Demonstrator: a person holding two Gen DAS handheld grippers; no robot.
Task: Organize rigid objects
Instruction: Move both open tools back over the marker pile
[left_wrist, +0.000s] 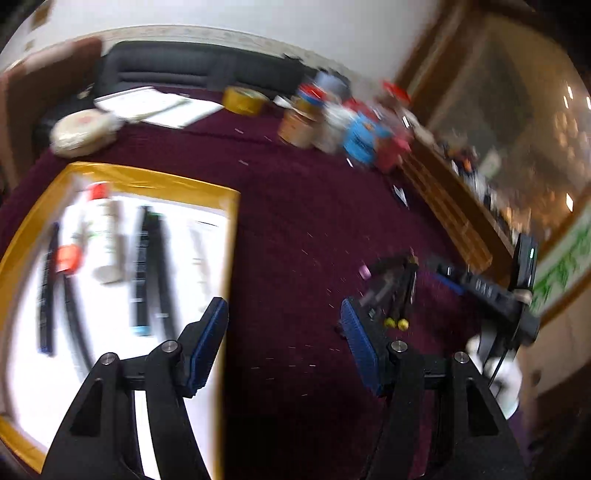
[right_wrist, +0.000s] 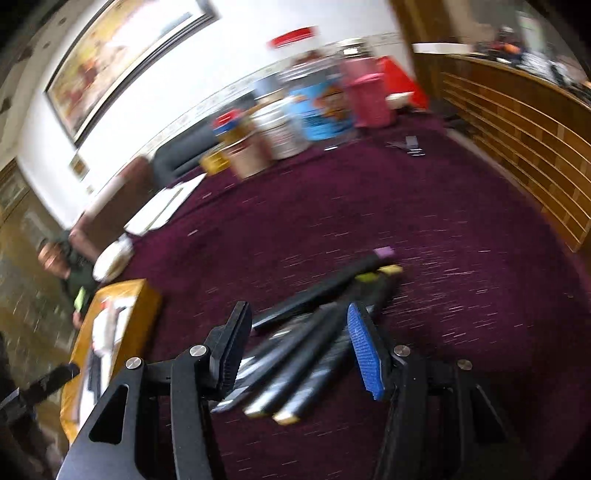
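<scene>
A gold-rimmed box (left_wrist: 155, 182) with a white inside holds several dark pens (left_wrist: 140, 269) and a white tube (left_wrist: 105, 236); it also shows in the right wrist view (right_wrist: 136, 295). My left gripper (left_wrist: 284, 343) is open and empty, over the box's right edge and the maroon cloth. A pile of dark markers (right_wrist: 306, 354) lies on the cloth; it shows in the left wrist view too (left_wrist: 393, 291). My right gripper (right_wrist: 299, 354) is open, its fingers straddling the pile, holding nothing. The right gripper (left_wrist: 480, 284) appears at the right of the left wrist view.
Several tins and jars (right_wrist: 295, 114) stand at the far side of the maroon table (right_wrist: 406, 221). A tape roll (left_wrist: 243, 99), papers (left_wrist: 162, 107) and a round white disc (left_wrist: 83, 131) lie at the back left. A wooden slatted wall (right_wrist: 524, 147) runs along the right.
</scene>
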